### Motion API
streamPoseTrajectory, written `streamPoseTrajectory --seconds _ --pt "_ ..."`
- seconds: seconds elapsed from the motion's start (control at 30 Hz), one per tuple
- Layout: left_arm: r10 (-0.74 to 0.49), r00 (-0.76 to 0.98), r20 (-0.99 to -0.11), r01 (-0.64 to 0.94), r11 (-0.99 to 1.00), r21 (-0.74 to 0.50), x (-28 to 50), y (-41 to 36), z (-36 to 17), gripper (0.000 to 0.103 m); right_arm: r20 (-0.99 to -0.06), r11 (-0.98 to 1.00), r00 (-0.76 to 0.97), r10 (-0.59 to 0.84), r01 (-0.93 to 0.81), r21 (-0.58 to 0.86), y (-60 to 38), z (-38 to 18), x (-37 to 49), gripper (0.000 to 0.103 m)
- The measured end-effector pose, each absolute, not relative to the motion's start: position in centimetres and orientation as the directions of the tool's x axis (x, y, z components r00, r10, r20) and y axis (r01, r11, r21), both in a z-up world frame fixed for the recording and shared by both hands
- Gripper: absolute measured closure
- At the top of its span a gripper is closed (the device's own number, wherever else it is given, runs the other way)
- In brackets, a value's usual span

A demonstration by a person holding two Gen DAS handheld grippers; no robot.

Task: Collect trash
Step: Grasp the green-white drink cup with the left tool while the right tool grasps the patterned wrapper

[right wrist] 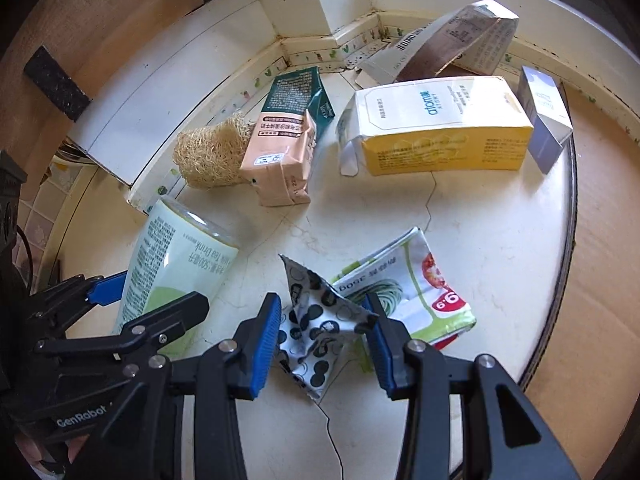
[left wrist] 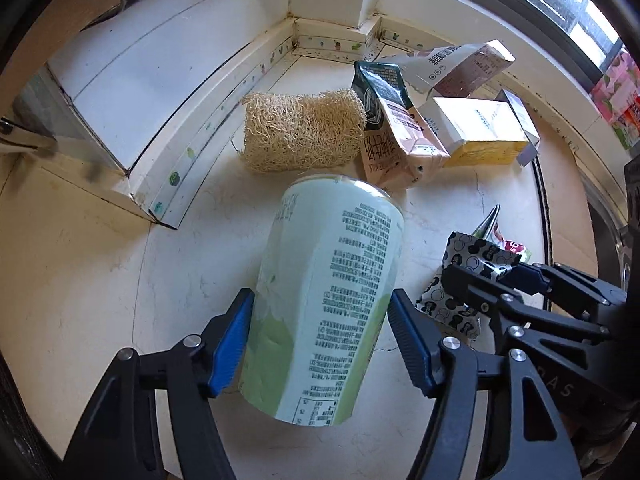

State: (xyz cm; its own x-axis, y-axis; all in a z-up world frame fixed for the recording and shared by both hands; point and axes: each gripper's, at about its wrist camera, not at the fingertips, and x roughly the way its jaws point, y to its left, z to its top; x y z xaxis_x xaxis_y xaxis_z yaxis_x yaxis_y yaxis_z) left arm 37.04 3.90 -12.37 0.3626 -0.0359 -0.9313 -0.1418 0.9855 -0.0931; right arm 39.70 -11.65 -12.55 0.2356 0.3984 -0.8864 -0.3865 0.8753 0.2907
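Pale surface: a cream stone counter (right wrist: 460, 216) carries all the litter; a cardboard sheet (right wrist: 592, 264) lies along its right edge.
Left gripper (left wrist: 320, 344): jaws astride the green tea can (left wrist: 332, 300), which lies on its side near the counter's left edge. The left pad looks to touch the can's wall, the right pad stands just beside it; the jaws are half spread, and I judge the grip not yet firm.
Right gripper (right wrist: 324, 344): jaws half spread around the crumpled dotted wrapper (right wrist: 316, 320); both pads look to press its folds, so I read this as a pinch.
Under the wrapper: a flattened green-and-white packet (right wrist: 412, 296) lies touching it, toward the right edge.
Back corner: a loofah sponge (right wrist: 208, 156), a pink milk carton (right wrist: 280, 160) leaning against it, a yellow box (right wrist: 440, 136), a grey box (right wrist: 548, 120) and an opened brown carton (right wrist: 460, 40) cluster there.
Done so far: nothing seen binned; no bin shows in either view.
In hand: first two pickups, can and wrapper, both resting on the counter.
Left to do: lift and drop those two, then the packet, carton and boxes. Whether the loofah counts as trash I cannot tell.
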Motion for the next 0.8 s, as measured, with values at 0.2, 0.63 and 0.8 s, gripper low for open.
streamPoseTrajectory --seconds 0.2,0.63,0.8 --pt "-0.051 0.376 -0.925 -0.141 0.984 -0.111 36.3 3.9 -12.1 0.042 -0.874 0.858 0.231 0.428 -0.406 0.313 -11.5 -12.3 39.0 0.080" --pt "-0.089 0.448 -0.890 -0.111 0.982 -0.154 30.9 2.8 -7.7 0.043 -0.809 0.829 0.264 0.525 -0.376 0.415 -14.6 -8.5 35.6 0.081" --pt "-0.099 0.476 -0.874 -0.088 0.983 -0.159 27.9 2.8 -5.8 0.043 -0.790 0.825 0.288 0.541 -0.366 0.432 -15.5 -6.8 33.4 0.081"
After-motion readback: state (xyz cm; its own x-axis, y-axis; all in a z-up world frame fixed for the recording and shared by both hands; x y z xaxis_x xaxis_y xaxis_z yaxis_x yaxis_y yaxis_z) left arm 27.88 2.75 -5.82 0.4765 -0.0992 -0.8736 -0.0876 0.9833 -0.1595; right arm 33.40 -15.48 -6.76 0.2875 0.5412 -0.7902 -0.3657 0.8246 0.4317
